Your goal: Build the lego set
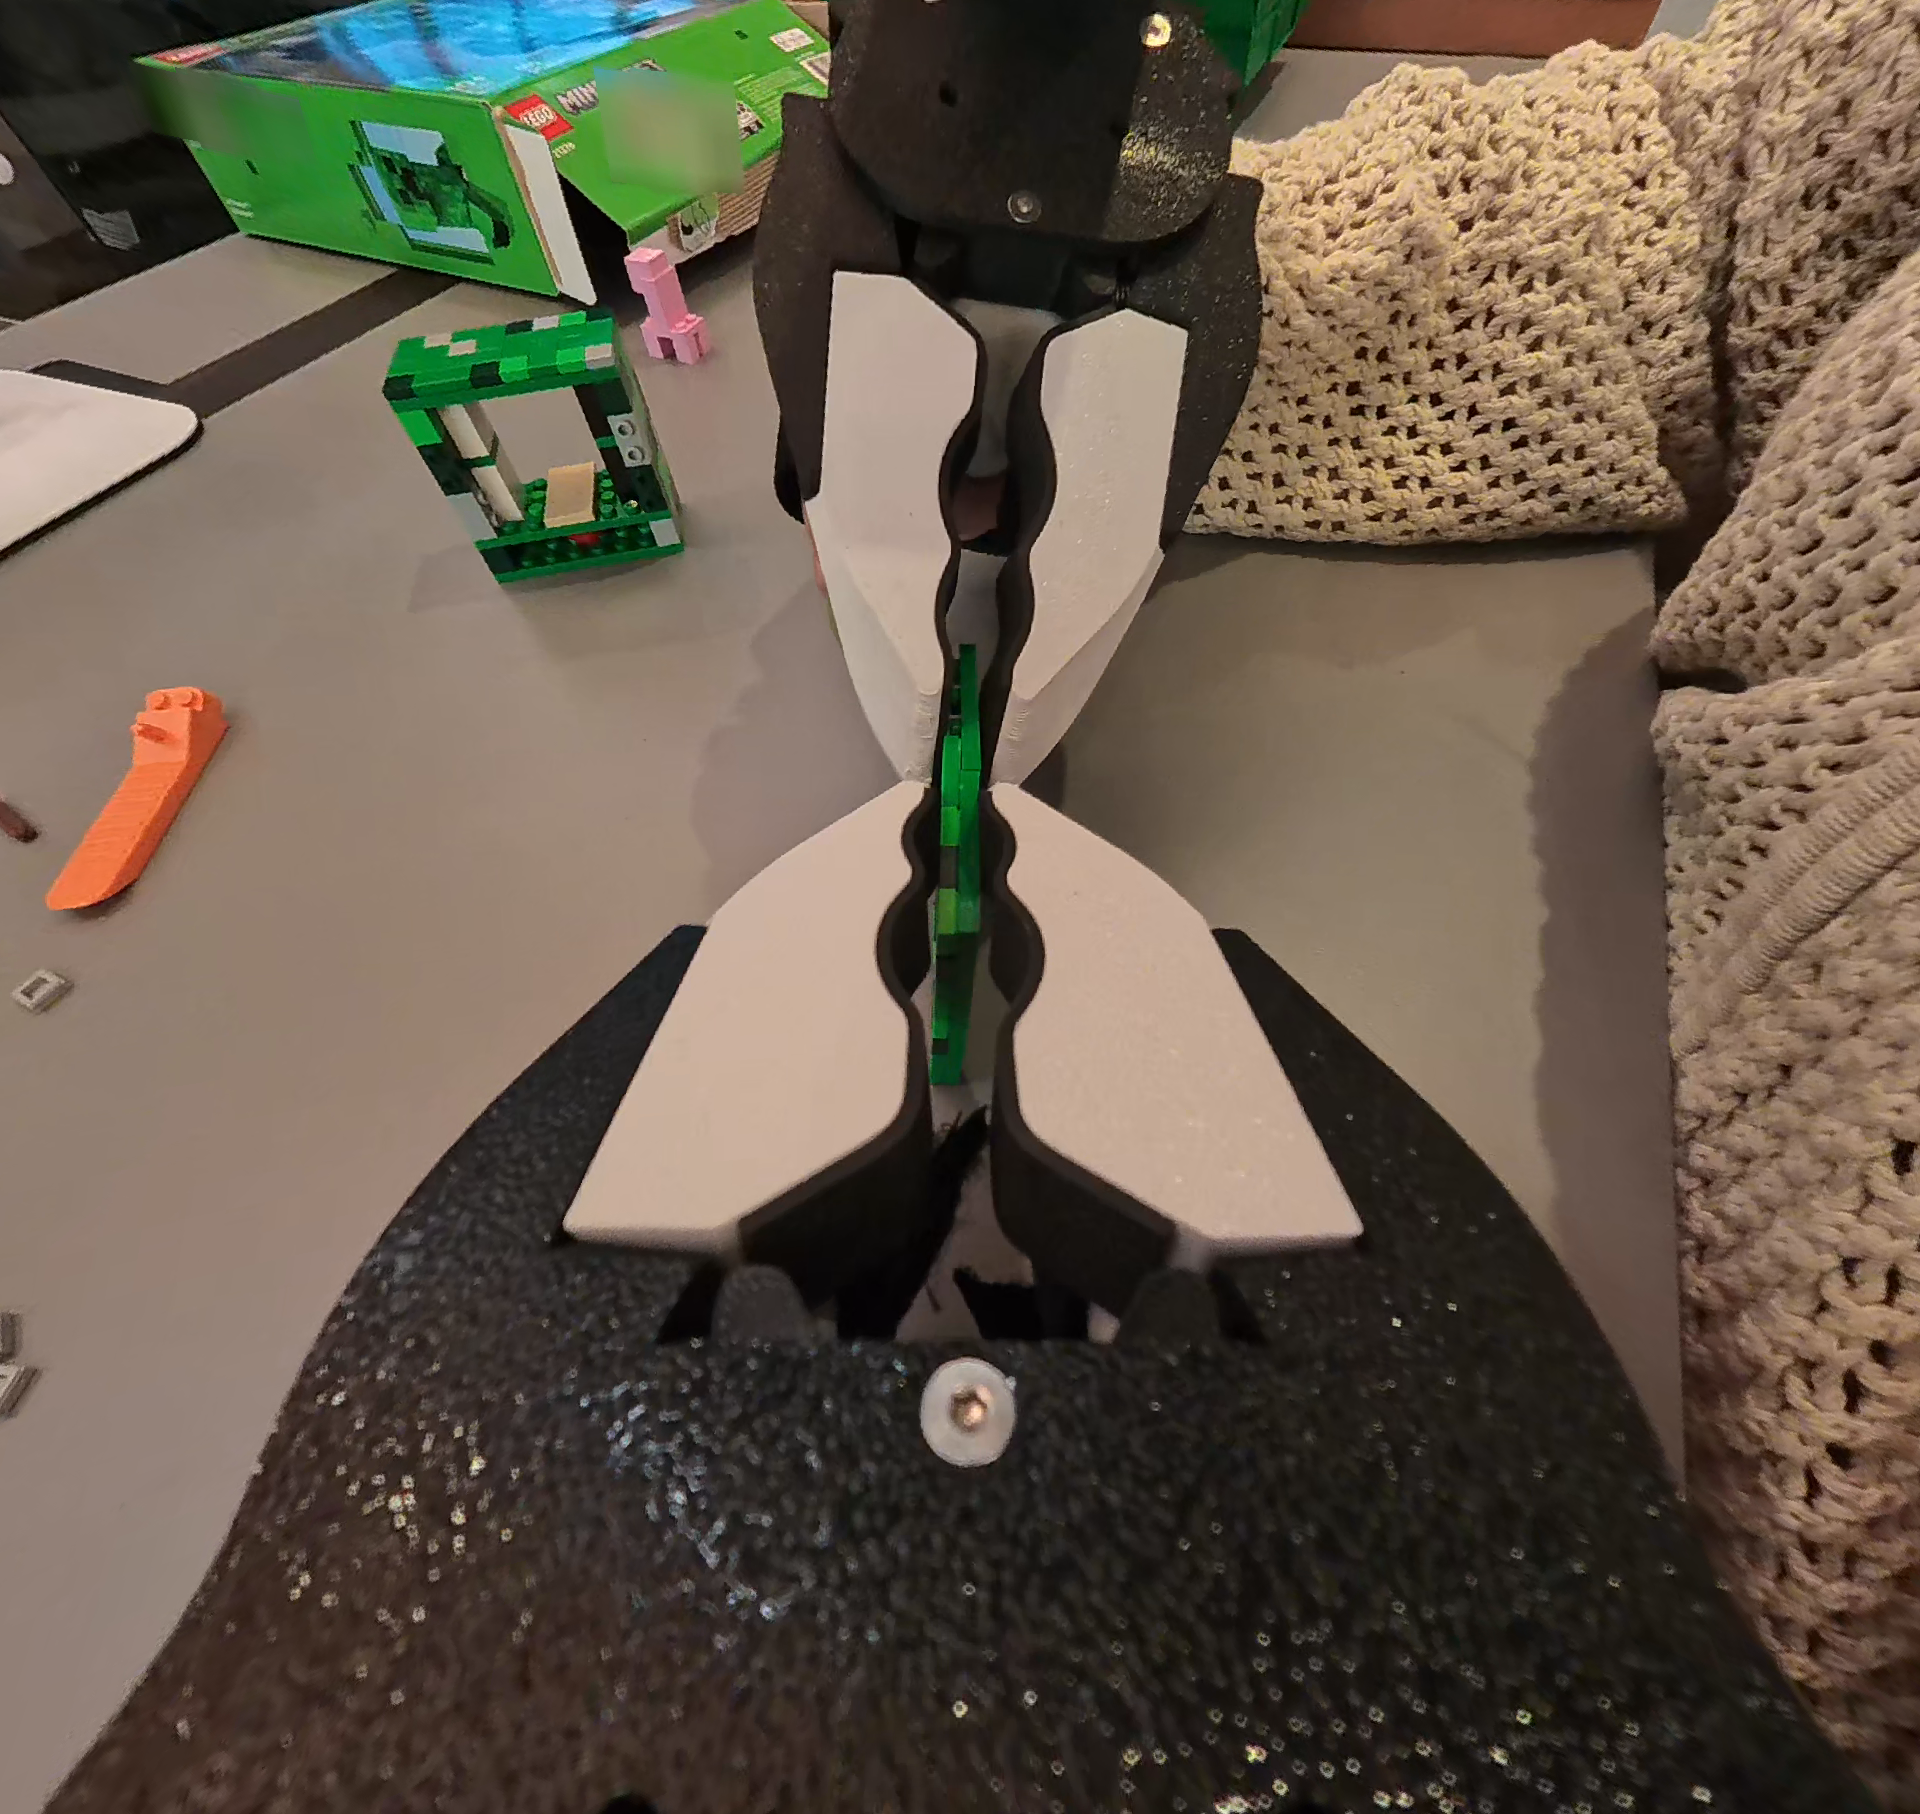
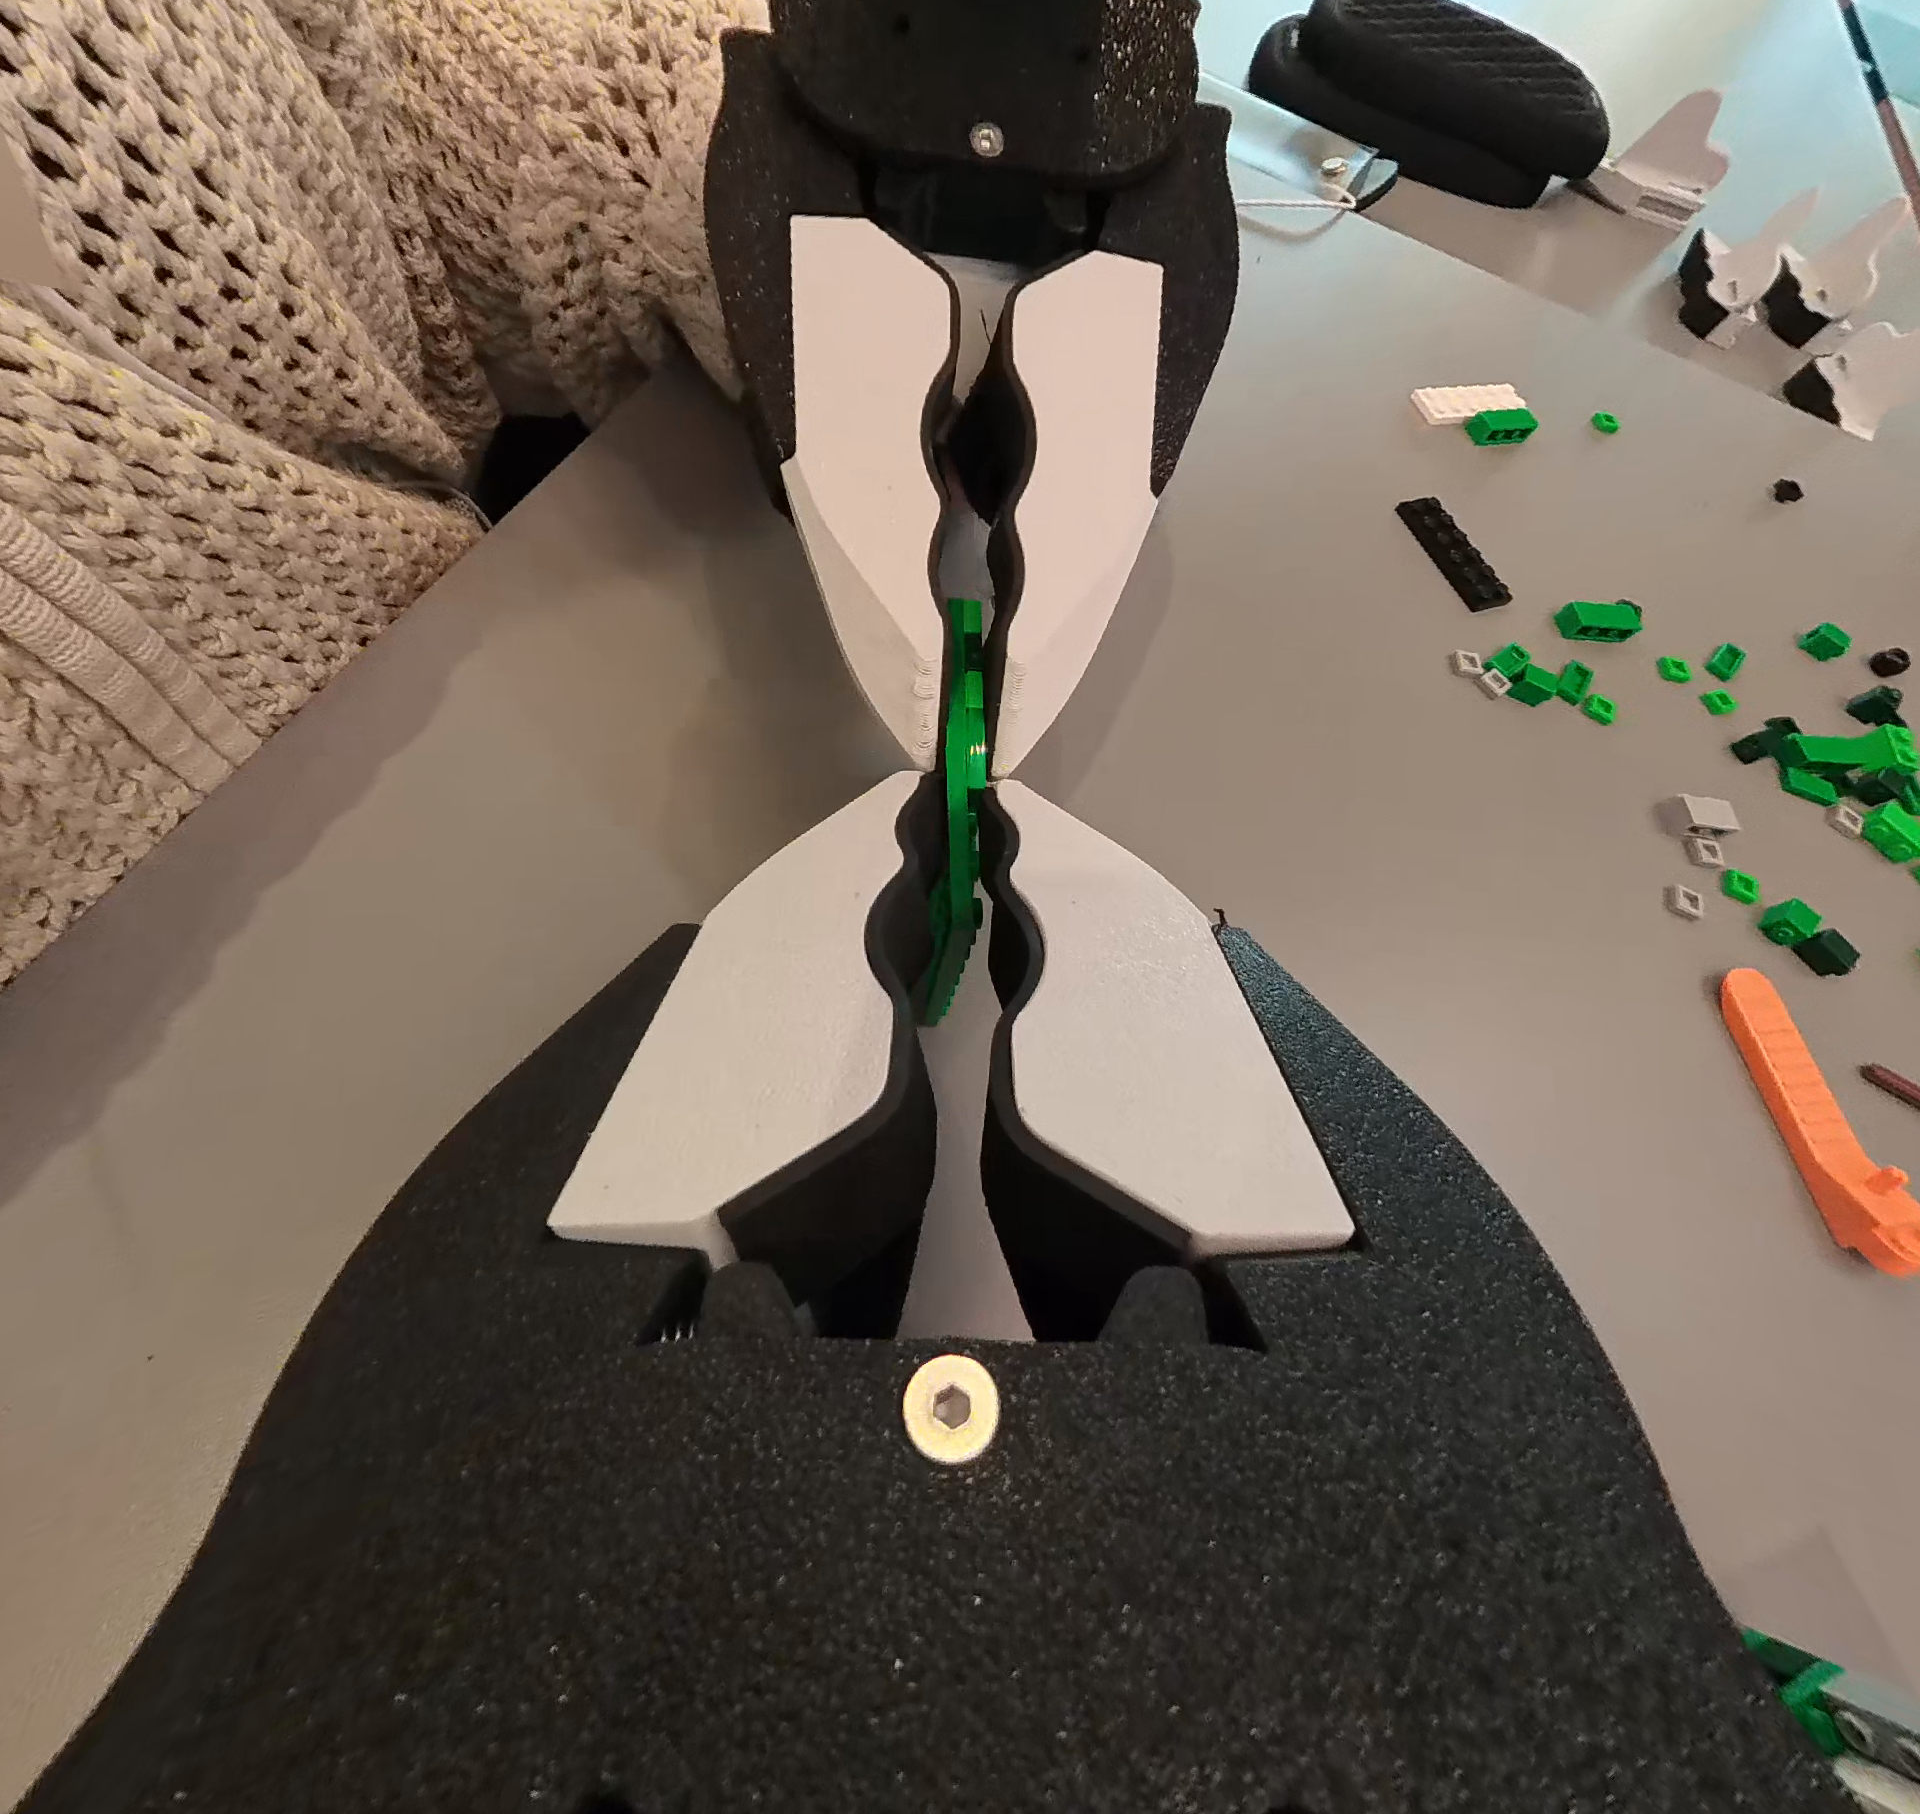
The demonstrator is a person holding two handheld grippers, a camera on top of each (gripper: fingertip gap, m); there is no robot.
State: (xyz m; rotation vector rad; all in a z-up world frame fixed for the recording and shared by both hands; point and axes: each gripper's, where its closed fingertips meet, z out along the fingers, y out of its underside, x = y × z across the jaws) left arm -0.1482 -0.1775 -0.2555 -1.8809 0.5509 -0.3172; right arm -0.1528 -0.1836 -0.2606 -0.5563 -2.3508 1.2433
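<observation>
My two grippers meet tip to tip above the grey table (image 1: pixel 416 933), both shut on one thin green lego panel seen edge-on. In the left wrist view my left gripper (image 1: pixel 954 814) clamps the panel's (image 1: pixel 956 933) near part, and the right gripper (image 1: pixel 975 725) comes in from above and clamps its far part. In the right wrist view my right gripper (image 2: pixel 958 798) holds the panel (image 2: pixel 951 891), and the left gripper (image 2: pixel 964 746) faces it on the far end. The panel's faces are hidden by the fingers.
A green open frame build (image 1: pixel 530 445), a pink figure (image 1: pixel 665 304) and the green set box (image 1: pixel 416 154) stand at the far left. An orange brick separator (image 2: pixel 1808 1130), a black plate (image 2: pixel 1452 554) and several loose green bricks (image 2: pixel 1818 756) lie at the right. Knit sleeves (image 1: pixel 1455 310) border the table. Only a small space, under 4 cm, lies between the two pairs of fingers. From either gripper's tips it is about 25 centimetres to the orange brick separator (image 2: pixel 1808 1130). It is also in sight in the left wrist view (image 1: pixel 162 789).
</observation>
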